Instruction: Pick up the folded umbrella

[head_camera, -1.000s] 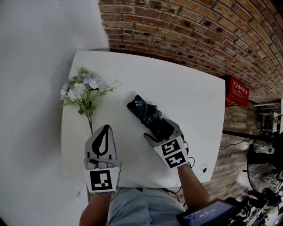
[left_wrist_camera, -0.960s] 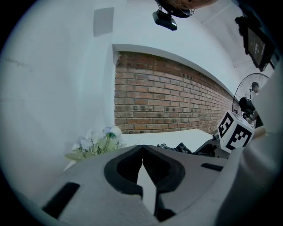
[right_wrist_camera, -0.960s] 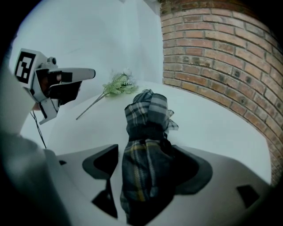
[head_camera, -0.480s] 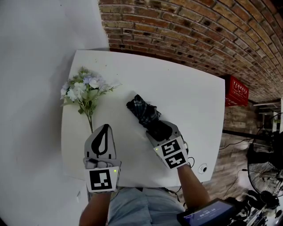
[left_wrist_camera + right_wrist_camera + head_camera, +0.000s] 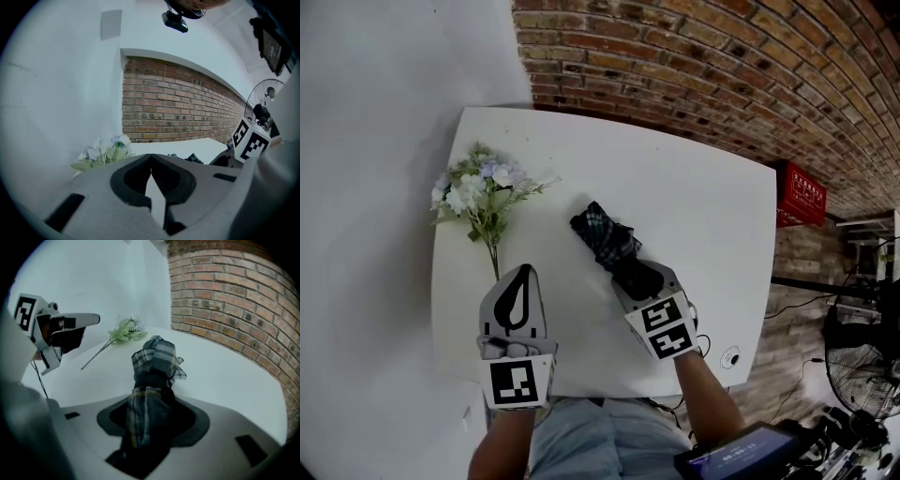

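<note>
One crumpled plaid-cloth umbrella (image 5: pixel 605 236) (folded) on smooth table (image 5: pixel 694 197)

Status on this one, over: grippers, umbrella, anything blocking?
Right gripper: fingers just closing, pressing on folded umbrella, not yet lifted off table. Left gripper shut, empty. Flower bunch off to the left, nothing blocking.

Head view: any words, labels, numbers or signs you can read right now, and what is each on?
Red box at the right: white print, too blurred to read.
Screen at the bottom edge: a line of light text, too small to read.
Marker cubes: black-and-white square patterns, no letters or numbers.
Nothing else shows any text, so no text here can be read.
</note>
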